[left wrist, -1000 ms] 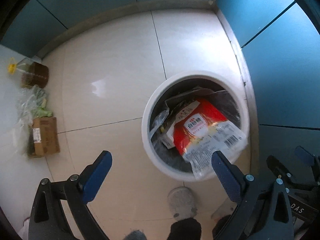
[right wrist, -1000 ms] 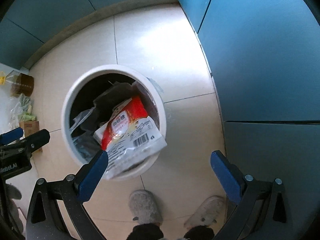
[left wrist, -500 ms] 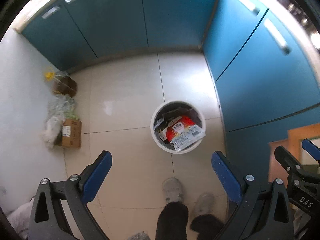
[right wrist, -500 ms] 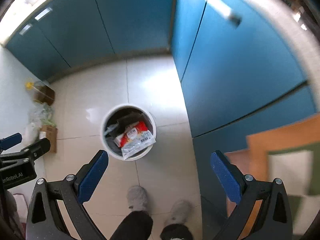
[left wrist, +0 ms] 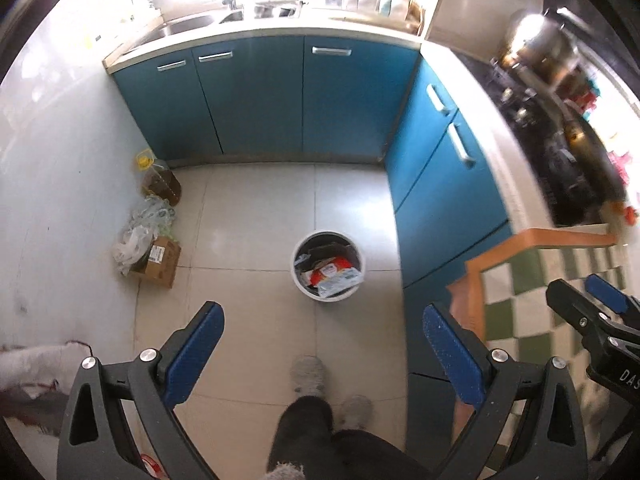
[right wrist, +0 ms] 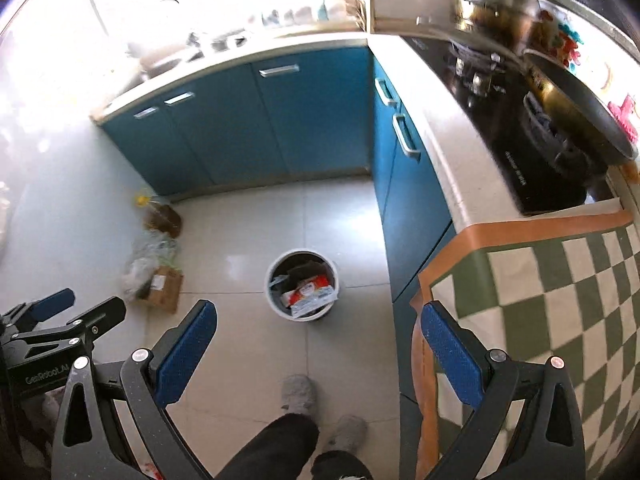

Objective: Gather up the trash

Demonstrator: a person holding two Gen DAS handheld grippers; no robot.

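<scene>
The red-and-white crinkly plastic food wrapper (left wrist: 334, 274) lies on top of the rubbish in the round white waste bin (left wrist: 298, 280), its near edge draped over the rim. It looks light, limp and slick, so a pinch on that overhanging edge would likely serve best. The bin stands on the pale tiled floor (left wrist: 256, 216), near the blue cabinets (left wrist: 256, 92) to the right. Left gripper (left wrist: 320, 350) and right gripper (right wrist: 316, 346) both hover high above, jaws spread wide, holding nothing.

Blown-out glare above (fisheye-warped, edge-blurred)
</scene>
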